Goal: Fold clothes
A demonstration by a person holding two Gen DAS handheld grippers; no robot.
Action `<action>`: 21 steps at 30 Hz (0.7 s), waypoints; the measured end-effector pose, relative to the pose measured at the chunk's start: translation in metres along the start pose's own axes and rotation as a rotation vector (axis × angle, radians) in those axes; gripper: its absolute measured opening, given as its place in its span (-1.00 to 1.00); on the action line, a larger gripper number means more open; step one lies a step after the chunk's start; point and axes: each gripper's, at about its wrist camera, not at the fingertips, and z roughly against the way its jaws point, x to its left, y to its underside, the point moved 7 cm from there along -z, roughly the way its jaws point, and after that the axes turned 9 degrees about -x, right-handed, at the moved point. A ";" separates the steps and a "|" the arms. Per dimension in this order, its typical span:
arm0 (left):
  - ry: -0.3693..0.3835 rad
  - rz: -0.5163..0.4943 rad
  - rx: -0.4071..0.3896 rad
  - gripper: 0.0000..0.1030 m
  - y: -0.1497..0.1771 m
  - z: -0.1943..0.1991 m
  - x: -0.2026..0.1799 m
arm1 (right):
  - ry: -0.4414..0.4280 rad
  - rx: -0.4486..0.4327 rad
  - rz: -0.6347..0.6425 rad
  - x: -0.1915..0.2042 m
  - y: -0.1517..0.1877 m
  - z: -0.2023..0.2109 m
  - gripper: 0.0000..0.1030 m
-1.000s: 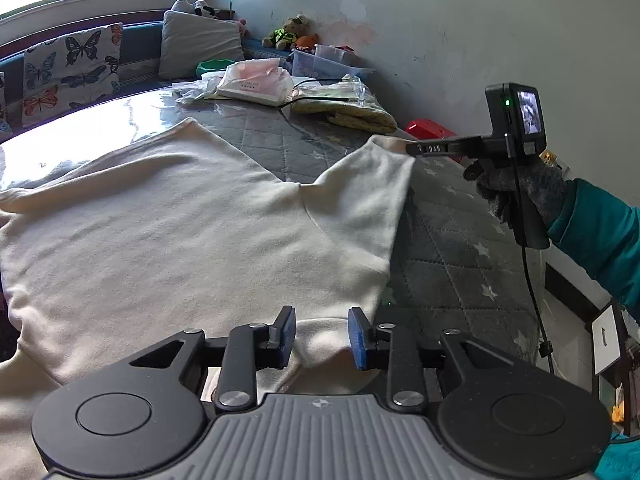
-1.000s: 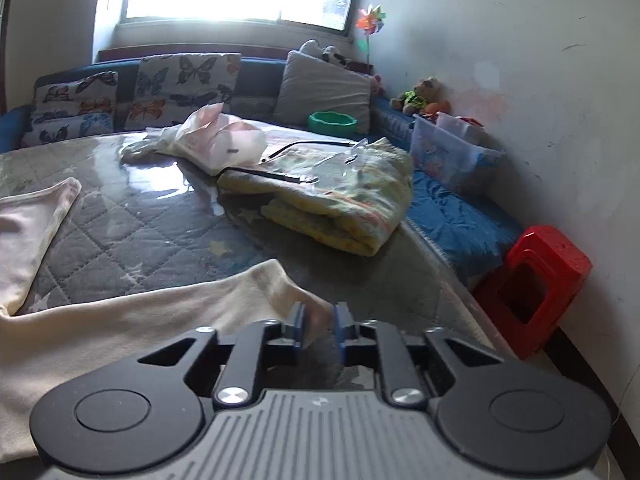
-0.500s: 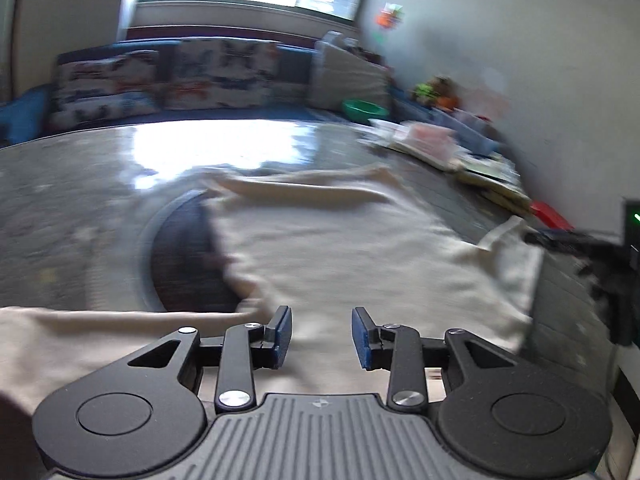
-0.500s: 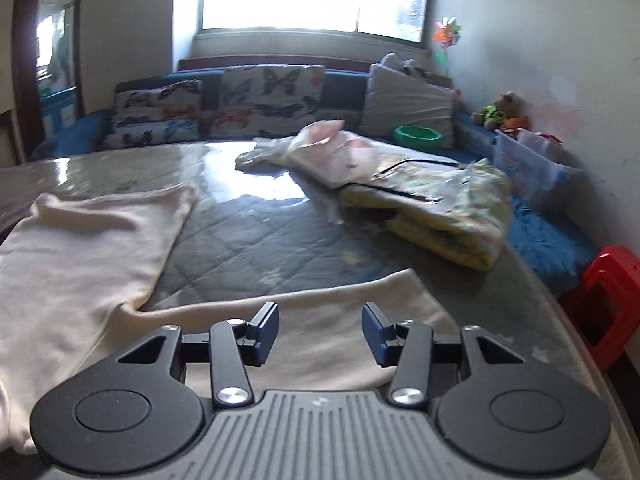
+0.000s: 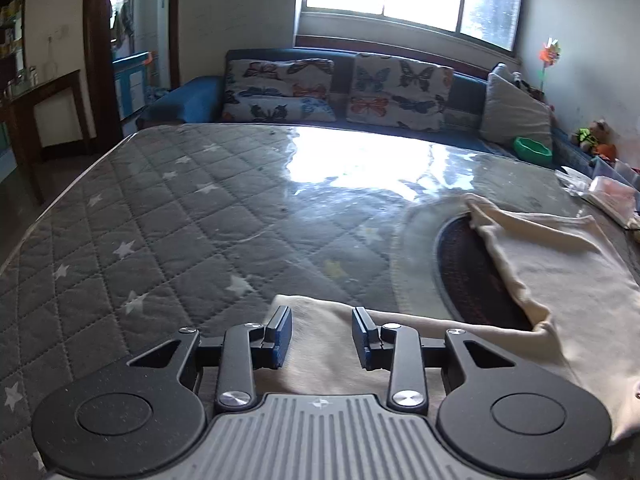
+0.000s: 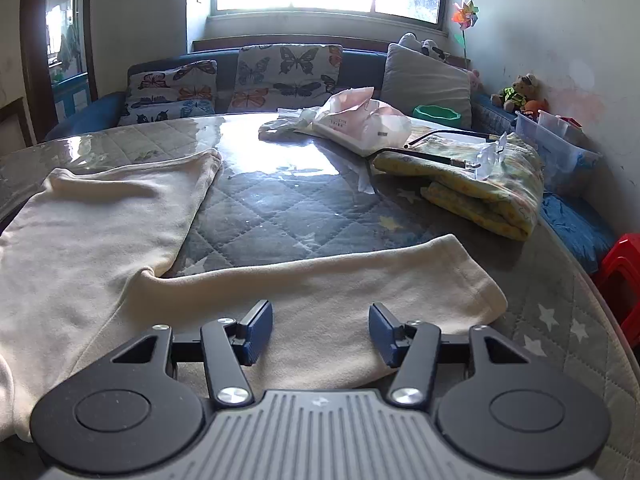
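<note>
A cream long-sleeved top point(image 6: 88, 232) lies spread flat on the grey quilted table point(image 6: 280, 208). One sleeve point(image 6: 360, 280) stretches to the right, its cuff near the table's right side. My right gripper point(image 6: 320, 332) hovers open just above that sleeve, nothing between its fingers. In the left wrist view the other sleeve's cuff point(image 5: 320, 320) lies right under my left gripper point(image 5: 321, 338), which is open and empty. The top's body point(image 5: 560, 272) shows at the right of that view.
A folded yellow blanket point(image 6: 480, 184) with a black cable, a pink plastic bag point(image 6: 360, 120) and a green bowl point(image 6: 436, 114) sit at the table's far right. A sofa with butterfly cushions point(image 5: 340, 92) runs behind. A red stool point(image 6: 620, 276) stands right of the table.
My right gripper let go of the sleeve cuff, opened wide and drew back. My left gripper swung left from the top's body to the other sleeve's cuff, still open.
</note>
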 end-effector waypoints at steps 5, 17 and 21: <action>-0.046 0.029 0.019 -0.11 0.002 -0.017 0.017 | 0.005 0.003 -0.002 -0.001 -0.001 -0.001 0.11; -0.036 -0.070 -0.061 -0.71 -0.001 -0.012 0.008 | 0.013 0.004 0.003 -0.001 -0.001 -0.002 0.19; -0.049 -0.090 -0.066 -0.63 0.000 -0.012 0.006 | 0.013 0.005 0.011 -0.001 -0.002 -0.002 0.19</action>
